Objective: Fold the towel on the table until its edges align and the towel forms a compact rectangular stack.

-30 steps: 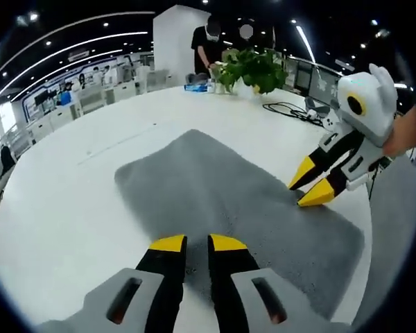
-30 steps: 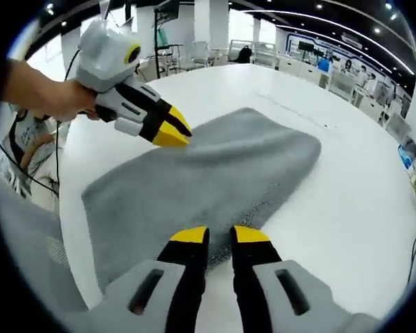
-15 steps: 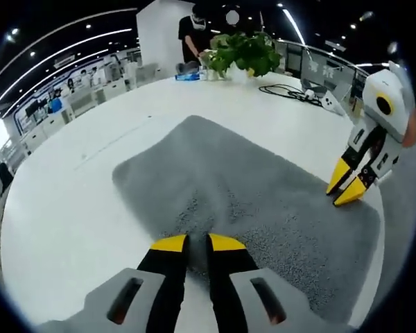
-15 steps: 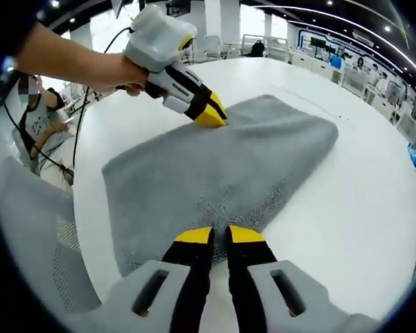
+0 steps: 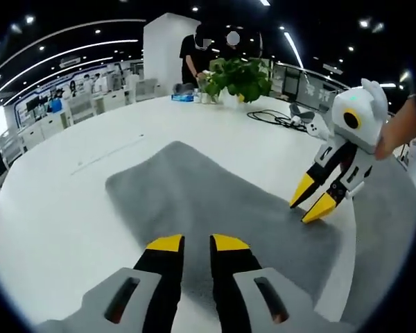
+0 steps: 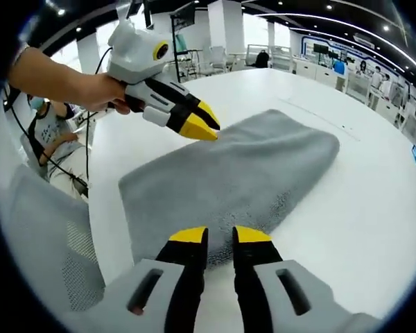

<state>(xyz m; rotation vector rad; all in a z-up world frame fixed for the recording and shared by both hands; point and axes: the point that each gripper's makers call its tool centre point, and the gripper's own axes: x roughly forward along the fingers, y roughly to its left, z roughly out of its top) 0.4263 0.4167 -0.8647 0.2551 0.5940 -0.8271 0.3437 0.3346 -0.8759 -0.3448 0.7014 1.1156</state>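
Looking down both sets of jaws, I see the grey towel (image 5: 215,208) lying flat on the white table (image 5: 55,208), spread across the middle of each frame as a long rectangle with rounded corners. It may already be doubled once, but I cannot tell from here; it is no compact stack yet, so I judge most of the folding is left.

My left gripper (image 5: 191,243) hovers at the towel's near edge, low centre of its view, jaws a narrow gap apart and holding nothing. My right gripper (image 6: 218,236) is likewise slightly parted and empty at the opposite long edge. In the left gripper view it sits at the right, tips poised just over the cloth.
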